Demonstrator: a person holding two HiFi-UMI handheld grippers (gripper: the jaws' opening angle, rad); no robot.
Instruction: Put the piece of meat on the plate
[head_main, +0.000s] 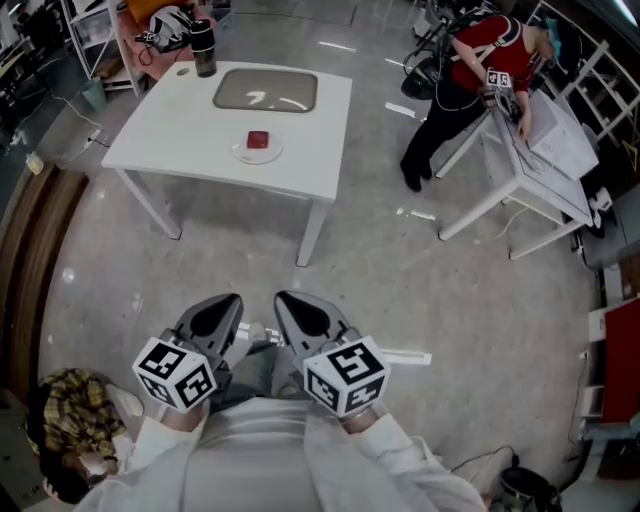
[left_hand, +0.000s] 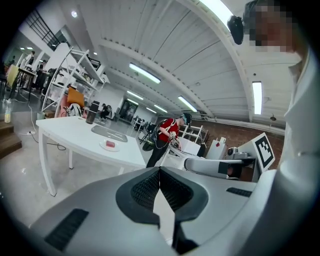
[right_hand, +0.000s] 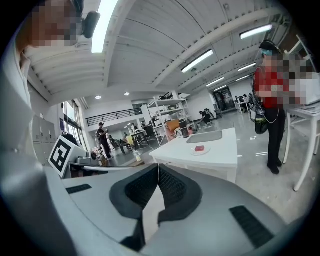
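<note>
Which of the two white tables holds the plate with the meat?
The left table, which bears the plate, a tray and a dark cup. The right table has a person in red bent over it.

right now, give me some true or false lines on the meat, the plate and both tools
1. The meat lies on the plate. True.
2. The left tool grips the meat. False: its jaws are shut on nothing.
3. The right tool is over the table. False: it is held close to the person's body, over the floor, jaws shut and empty.
4. A dark bottle stands on the table. True.
</note>
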